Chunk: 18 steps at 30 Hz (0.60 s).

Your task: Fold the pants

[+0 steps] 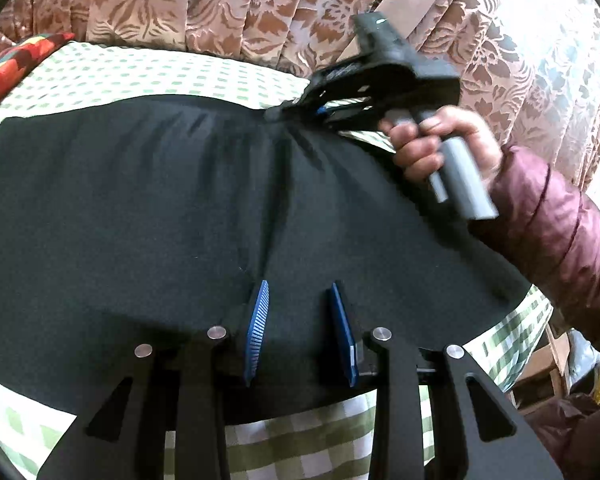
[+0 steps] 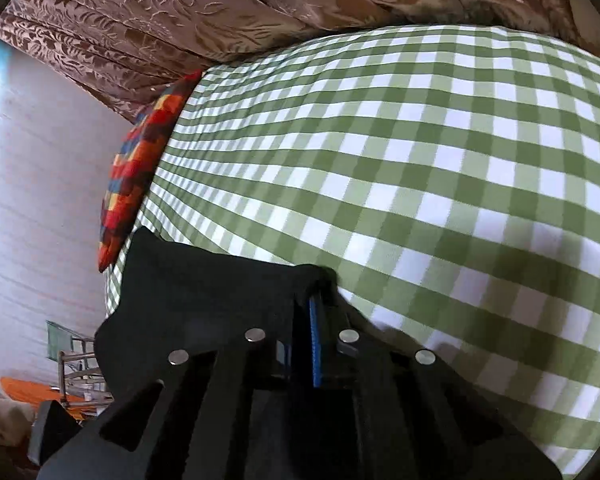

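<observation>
Black pants (image 1: 160, 208) lie spread across the green checked bed cover (image 1: 100, 76). My left gripper (image 1: 300, 300) is open, its blue pads (image 1: 258, 328) resting over the near edge of the pants. My right gripper (image 1: 284, 112), held in a hand, is shut on the far edge of the pants, and the cloth gathers in folds toward it. In the right wrist view the right gripper (image 2: 320, 296) has its blue pads (image 2: 314, 344) pressed together on a black cloth edge (image 2: 204, 292), lifted a little above the checked cover (image 2: 420, 160).
A brown floral curtain (image 1: 220, 4) hangs behind the bed. A red patterned cushion (image 2: 140, 168) lies at the bed's left end. A pale wall (image 2: 40, 200) and a metal rack (image 2: 76, 368) are off the left side. Boxes (image 1: 548, 364) stand by the right side.
</observation>
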Available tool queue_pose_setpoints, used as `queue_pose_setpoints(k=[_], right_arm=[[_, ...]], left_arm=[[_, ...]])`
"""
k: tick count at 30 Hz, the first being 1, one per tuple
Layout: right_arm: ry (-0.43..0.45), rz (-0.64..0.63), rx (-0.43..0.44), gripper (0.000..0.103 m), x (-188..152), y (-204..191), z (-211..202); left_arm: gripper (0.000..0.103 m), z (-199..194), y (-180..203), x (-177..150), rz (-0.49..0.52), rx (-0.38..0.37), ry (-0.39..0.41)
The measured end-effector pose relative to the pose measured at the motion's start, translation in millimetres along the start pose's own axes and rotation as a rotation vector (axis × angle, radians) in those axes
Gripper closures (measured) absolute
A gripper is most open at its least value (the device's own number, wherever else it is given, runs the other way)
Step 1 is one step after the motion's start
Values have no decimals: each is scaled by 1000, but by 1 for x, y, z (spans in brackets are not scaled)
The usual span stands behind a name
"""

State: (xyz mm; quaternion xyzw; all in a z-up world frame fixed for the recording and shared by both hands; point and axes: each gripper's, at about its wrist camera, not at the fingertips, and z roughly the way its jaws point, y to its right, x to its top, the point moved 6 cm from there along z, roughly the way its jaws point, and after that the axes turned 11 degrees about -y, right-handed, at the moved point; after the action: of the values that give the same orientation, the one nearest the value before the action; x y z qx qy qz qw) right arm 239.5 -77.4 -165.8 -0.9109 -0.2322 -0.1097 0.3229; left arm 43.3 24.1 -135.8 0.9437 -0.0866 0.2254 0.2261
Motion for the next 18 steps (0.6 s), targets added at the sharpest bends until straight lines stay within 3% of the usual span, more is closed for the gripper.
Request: queue_pose_setpoints(k=[2,3,5,6,9,13,16,18], right_arm=[[10,25,61,82,-3,1,-10],[24,28,71,82,-5,1,-17],[66,22,57,71,-10,-4,-34],[93,21,52,71,-14,-5,-45],[151,14,53,71,-29,-12,-74],[117,-43,19,76,-70,-20,-81],[102,-22,-132,77,-86,-4,-67],[92,28,-202,95,-87,15,-55]], left_arm=[[72,-7,-2,7,-35,-39,-13],[72,-12,-4,12,-41,-41,-2],[72,-27,-13,29,-58,-24,44],[72,-31,-17,34,-66,-23,56],[72,-38,-37,61,-81,75,91],[72,-31,-63,87,-99,168,84],[72,-18,-94,94,-139,320,34],[72,-10,-118,89,-203,378,-5]])
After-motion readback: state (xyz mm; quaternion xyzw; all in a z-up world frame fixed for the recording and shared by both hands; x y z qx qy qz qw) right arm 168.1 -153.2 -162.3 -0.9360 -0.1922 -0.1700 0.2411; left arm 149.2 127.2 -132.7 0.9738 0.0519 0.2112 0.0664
